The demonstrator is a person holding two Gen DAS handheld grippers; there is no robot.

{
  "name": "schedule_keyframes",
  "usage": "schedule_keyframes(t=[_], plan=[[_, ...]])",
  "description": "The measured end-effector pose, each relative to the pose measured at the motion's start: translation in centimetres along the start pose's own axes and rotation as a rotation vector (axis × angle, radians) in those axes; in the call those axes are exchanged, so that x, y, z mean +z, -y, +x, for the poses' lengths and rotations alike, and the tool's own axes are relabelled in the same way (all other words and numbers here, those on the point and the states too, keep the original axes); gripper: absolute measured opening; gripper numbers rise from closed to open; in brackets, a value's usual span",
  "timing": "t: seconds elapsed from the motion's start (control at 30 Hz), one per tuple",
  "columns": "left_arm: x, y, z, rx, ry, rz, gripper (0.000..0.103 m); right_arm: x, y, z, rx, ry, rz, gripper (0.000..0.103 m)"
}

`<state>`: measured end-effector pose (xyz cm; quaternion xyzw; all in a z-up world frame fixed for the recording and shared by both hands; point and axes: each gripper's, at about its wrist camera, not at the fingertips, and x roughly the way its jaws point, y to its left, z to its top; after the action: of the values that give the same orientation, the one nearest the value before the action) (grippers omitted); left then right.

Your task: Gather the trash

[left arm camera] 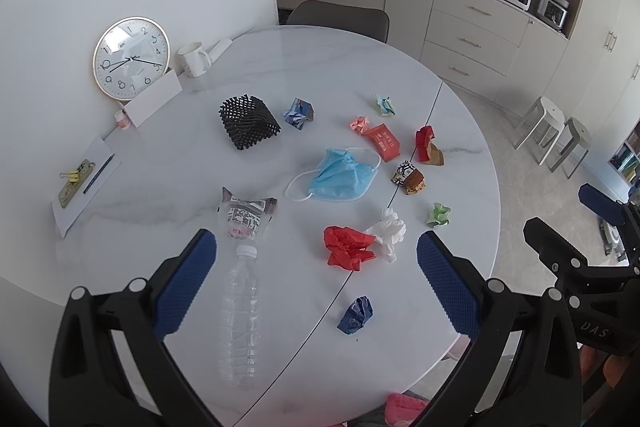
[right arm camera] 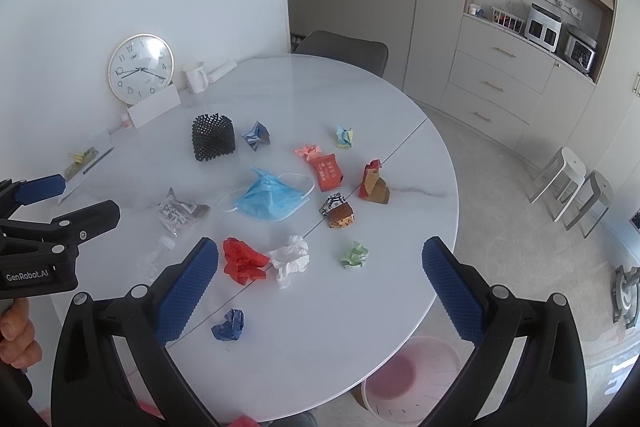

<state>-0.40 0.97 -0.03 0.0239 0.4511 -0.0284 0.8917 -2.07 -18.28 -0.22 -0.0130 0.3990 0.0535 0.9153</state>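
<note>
Trash lies scattered on the round white table (left arm camera: pixel 280 75): a clear plastic bottle (left arm camera: pixel 240 311), a blue face mask (left arm camera: pixel 340 175), a red crumpled wad (left arm camera: pixel 348 247), a white tissue wad (left arm camera: pixel 388 231), a dark blue wad (left arm camera: pixel 356 315), a green wad (left arm camera: pixel 439 215) and an orange wrapper (left arm camera: pixel 385 142). My left gripper (left arm camera: pixel 316 287) hovers open above the near table edge, the bottle just inside its left finger. My right gripper (right arm camera: pixel 320 291) is open too, above the red wad (right arm camera: pixel 242 261), white wad (right arm camera: pixel 290 261) and dark blue wad (right arm camera: pixel 230 325). A pink bin (right arm camera: pixel 412 375) stands on the floor below the table edge.
A wall clock (left arm camera: pixel 131 58), white mug (left arm camera: pixel 194 59), black mesh holder (left arm camera: pixel 249 123) and papers with a pen (left arm camera: pixel 86 183) sit at the table's far left. A grey chair (left arm camera: pixel 340 19) stands behind. Two stools (right arm camera: pixel 572 187) and cabinets are to the right.
</note>
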Motion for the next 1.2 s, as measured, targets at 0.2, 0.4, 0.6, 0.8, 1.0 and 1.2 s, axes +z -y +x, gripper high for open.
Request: schedule_keyframes(t=[0.2,0.4,0.6,0.8,1.0,1.2], plan=[[-0.3,-0.3,0.5,-0.029,0.037,0.018,0.097,-0.1,0.9,0.6,0.03,0.015,0.026,0.101],[-1.3,-1.9,2.5,-0.076,0.023,-0.006,0.097,-0.7,0.9,2.5,0.069,0.029,0.017,0.101],[-3.5,-4.8,5.4,-0.025,0.0,-0.039,0.097,-2.1,-0.5,6.0,0.042,-0.035,-0.069,0.101],[-7.1,-8.1,8.5,0.012,-0.105,-0.064,0.097,-4.4,-1.9,9.8,0.125,-0.098,-0.096,0.101],[-11.2,-10.0,12.4,0.04,-0.247,-0.052,0.097,-6.7,-4.4,12.7,0.196,-0.178,-0.109,0.101],[-12.8,-10.3,17.0,0.046,-0.346,0.017,0.097,-9.3,-7.0,13.9,0.192,-0.227,-0.091,0.101]])
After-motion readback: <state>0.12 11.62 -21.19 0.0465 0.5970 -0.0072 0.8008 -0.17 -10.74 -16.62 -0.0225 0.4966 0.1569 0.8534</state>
